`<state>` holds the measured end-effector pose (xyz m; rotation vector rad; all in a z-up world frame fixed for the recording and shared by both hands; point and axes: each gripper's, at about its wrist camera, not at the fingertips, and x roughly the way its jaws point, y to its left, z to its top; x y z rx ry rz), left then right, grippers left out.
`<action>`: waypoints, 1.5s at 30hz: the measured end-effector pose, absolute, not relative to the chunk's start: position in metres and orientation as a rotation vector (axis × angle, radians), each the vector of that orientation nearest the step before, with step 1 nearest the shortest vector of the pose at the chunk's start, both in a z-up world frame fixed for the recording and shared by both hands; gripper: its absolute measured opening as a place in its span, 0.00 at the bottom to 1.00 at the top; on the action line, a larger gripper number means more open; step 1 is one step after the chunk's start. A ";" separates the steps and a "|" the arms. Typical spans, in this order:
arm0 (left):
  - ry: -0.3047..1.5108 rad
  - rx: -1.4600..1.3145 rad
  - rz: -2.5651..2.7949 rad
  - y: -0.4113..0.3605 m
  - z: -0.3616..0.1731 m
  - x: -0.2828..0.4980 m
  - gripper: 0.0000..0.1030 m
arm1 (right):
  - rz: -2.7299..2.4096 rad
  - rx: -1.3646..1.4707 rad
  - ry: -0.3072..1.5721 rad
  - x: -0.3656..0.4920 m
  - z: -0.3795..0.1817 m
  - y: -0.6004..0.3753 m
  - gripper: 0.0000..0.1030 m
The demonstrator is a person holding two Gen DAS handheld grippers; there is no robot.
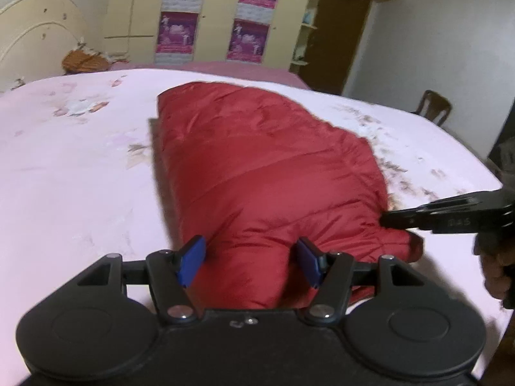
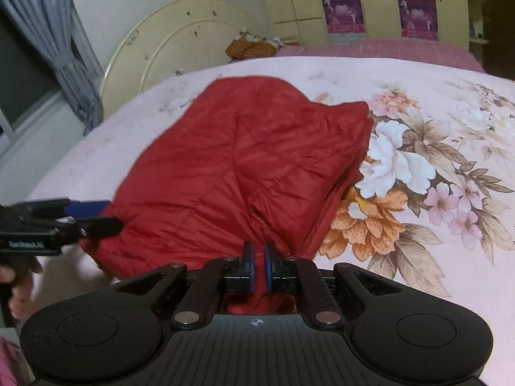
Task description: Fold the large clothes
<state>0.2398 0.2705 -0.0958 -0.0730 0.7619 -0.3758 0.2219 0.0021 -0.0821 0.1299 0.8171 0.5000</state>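
Red quilted puffer jacket [image 1: 264,167] lies part-folded on our pink floral bedsheet [image 1: 80,167], its long axis running from the near edge toward the far cream headboard [image 2: 180,29]. We judge it light, soft, puffy and slippery, best pinched at its near hem. Our right gripper [image 2: 259,270] is clenched on a bunch of that hem. Our left gripper [image 1: 249,263] stands released, its blue pads [image 1: 191,262] straddling the padding without squeezing it.

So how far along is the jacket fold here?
Done: the red jacket lies on the bed, sides already folded in. In hand: the right gripper pinches its near edge; the left gripper straddles a bulge, open. Left: folding it end over end.
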 end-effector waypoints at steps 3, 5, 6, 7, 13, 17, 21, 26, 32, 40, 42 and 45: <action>0.797 -0.123 -0.327 0.279 -0.097 0.232 0.60 | 0.476 0.138 0.814 0.209 -0.075 -0.005 0.08; 0.816 -0.154 -0.283 0.285 -0.095 0.221 0.60 | 0.431 0.113 0.825 0.195 -0.069 -0.010 0.08; 0.816 -0.171 -0.267 0.288 -0.091 0.214 0.59 | 0.410 0.111 0.829 0.188 -0.065 -0.015 0.08; 0.805 -0.176 -0.256 0.288 -0.083 0.205 0.57 | 0.403 0.126 0.821 0.179 -0.059 -0.020 0.08; 0.665 -0.131 -0.184 0.263 -0.022 0.166 0.98 | 0.357 0.165 0.733 0.138 -0.011 -0.031 0.08; 0.599 -0.047 -0.071 0.239 0.002 0.143 1.00 | 0.278 0.135 0.693 0.114 0.014 -0.024 0.96; 0.613 -0.067 -0.107 0.231 0.016 0.117 1.00 | 0.267 0.096 0.644 0.095 0.023 -0.016 1.00; 0.609 -0.045 -0.140 0.213 0.026 0.076 1.00 | 0.208 0.111 0.633 0.069 0.030 -0.010 1.00; 0.604 -0.060 -0.151 0.204 0.033 0.040 1.00 | 0.191 0.084 0.623 0.016 0.042 -0.001 1.00; 0.581 -0.070 -0.150 0.201 0.041 0.004 1.00 | 0.168 0.086 0.617 -0.036 0.053 -0.001 1.00; 0.583 -0.079 -0.151 0.203 0.040 0.001 1.00 | 0.164 0.086 0.616 -0.042 0.055 -0.001 1.00; 0.571 -0.072 -0.153 0.204 0.042 -0.003 1.00 | 0.158 0.082 0.609 -0.051 0.058 0.001 1.00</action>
